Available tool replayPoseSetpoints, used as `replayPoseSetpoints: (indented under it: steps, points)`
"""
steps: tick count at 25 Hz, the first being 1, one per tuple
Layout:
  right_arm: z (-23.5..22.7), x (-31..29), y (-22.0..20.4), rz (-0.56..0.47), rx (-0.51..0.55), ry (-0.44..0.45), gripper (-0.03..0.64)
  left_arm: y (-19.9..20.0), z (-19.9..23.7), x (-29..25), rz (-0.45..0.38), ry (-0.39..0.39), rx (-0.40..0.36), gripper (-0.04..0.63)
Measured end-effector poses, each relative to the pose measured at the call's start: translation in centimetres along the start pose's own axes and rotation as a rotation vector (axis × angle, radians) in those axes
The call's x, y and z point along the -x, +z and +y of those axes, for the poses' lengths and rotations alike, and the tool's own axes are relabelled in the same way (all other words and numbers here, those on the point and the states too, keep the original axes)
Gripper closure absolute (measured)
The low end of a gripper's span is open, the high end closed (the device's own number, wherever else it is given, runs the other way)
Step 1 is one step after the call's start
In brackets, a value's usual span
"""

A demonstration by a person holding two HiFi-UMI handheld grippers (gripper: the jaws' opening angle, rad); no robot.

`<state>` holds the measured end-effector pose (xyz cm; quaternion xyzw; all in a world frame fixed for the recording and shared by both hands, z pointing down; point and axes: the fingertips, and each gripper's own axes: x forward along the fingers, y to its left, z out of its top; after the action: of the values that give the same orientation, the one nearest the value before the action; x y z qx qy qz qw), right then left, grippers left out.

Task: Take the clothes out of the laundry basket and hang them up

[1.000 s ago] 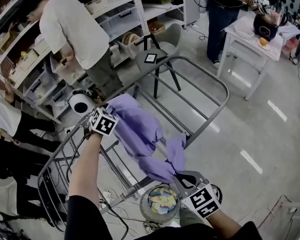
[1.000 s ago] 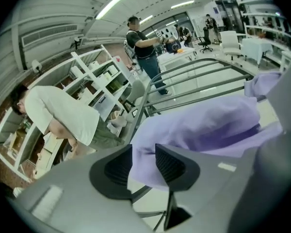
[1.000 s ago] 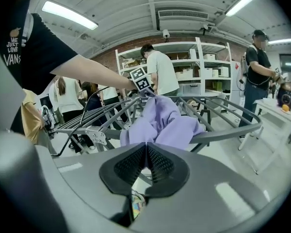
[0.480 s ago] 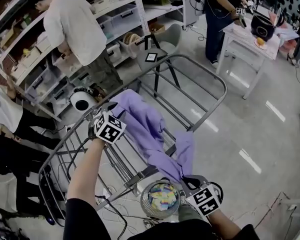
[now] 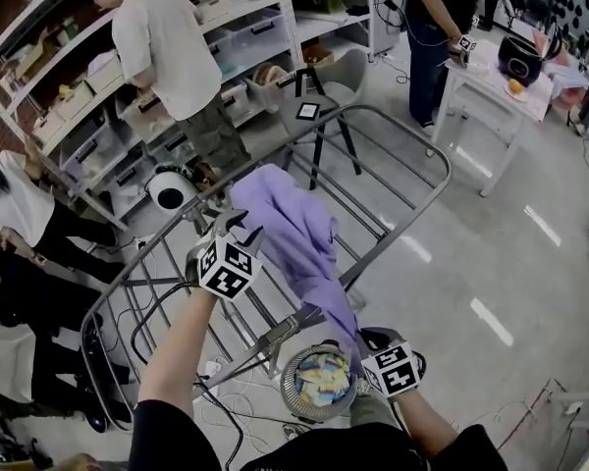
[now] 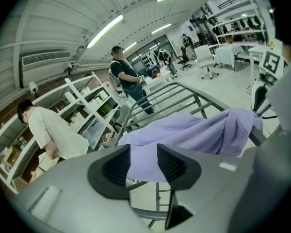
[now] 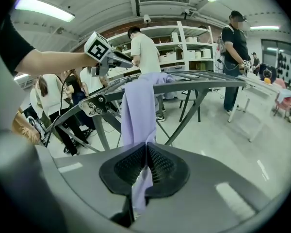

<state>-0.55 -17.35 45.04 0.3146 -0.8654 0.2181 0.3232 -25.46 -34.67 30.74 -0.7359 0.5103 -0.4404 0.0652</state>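
No words, numbers or brands I can read from here, only black-and-white square code markers, one on the cube of the left gripper, one on the cube of the right gripper, one on the chair seat, anything on the shelf boxes too small for me

Grey chair beside shelves, white table beyond

Lilac garment draped over grey drying rack, one end hanging down
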Motion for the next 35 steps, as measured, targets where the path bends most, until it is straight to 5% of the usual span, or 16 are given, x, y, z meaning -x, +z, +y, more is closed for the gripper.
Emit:
replayPoseSetpoints:
  steps: [7,11,16,35]
  points:
    - [0.0,-1.0,-0.3,-0.036,-0.021,-0.092,0.597,-0.6,-2.8,3.5,-0.057,0.007,0.070,0.451]
    - [0.0,-0.4,-0.7,-0.051,-0.049,-0.136,0.528,-0.7,-3.7,5.4,-0.096,0.023,0.106,0.448]
    - [1.0,1.9,-0.2,-0.099,-0.067,-0.177,0.492,-1.5,-4.1,8.6,-0.179,0.040,0.249,0.446]
    - [11.8,11.7,2.9,-0.383,-0.070,-0.255,0.488,-5.4,-9.7,22.5,-0.361,0.054,0.250,0.447]
